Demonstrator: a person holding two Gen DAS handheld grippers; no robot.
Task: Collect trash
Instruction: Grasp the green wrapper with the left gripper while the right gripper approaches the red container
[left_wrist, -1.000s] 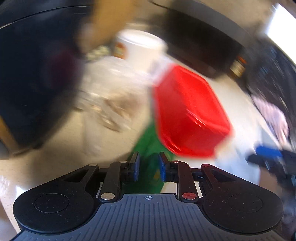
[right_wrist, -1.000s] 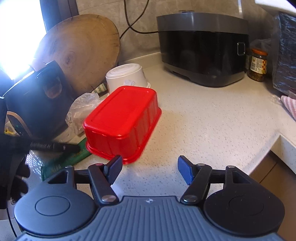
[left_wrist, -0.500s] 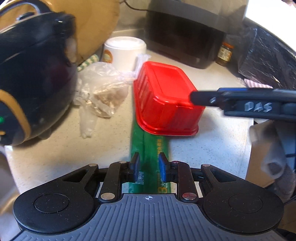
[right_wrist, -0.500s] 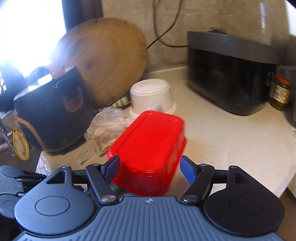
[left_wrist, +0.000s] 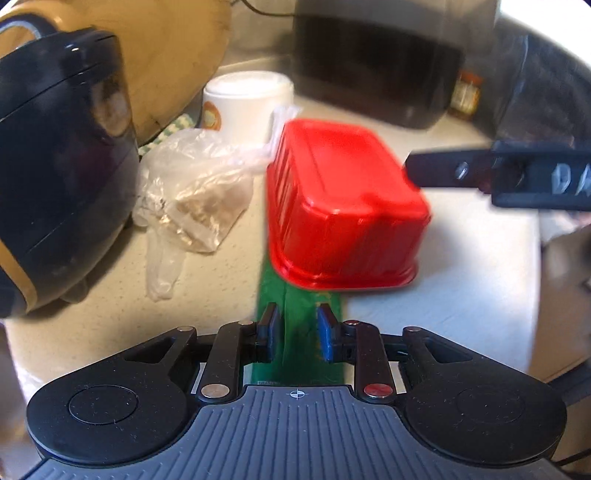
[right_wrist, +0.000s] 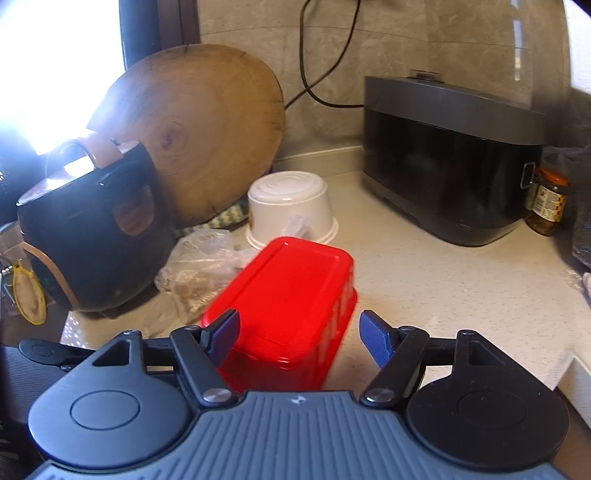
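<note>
Left gripper (left_wrist: 295, 328) straddles a flat green wrapper (left_wrist: 295, 314) on the pale speckled countertop (right_wrist: 443, 280), its blue-padded jaws having just been opening and now standing a little apart on either side of the strip, which lies between them without being pinched. That wrapper runs away from the gripper and disappears under the near rim of an upturned red plastic container (left_wrist: 343, 206), the landmark at the centre of the scene. Right gripper (right_wrist: 299, 332) hangs just above the container's near end with its jaws spread wide and nothing between the pads; they have just been opening, and the red box (right_wrist: 291, 295) shows in the gap below them. Seen from the left wrist camera, one finger of that right gripper (left_wrist: 454, 171) reaches in over the container's right edge. Just left of the container lies a crumpled clear plastic bag (left_wrist: 192, 192) with something pale inside, one corner touching the red wall. Behind the container stands an overturned white bowl (right_wrist: 291, 214), and farther left of the bag a black rice cooker (right_wrist: 92, 236) with a copper-coloured band. A round wooden cutting board (right_wrist: 199, 136) leans against the wall behind the bowl. To the container's far right sit a dark grey appliance (right_wrist: 450, 162) and, beside it, a labelled glass jar (right_wrist: 546, 201).
</note>
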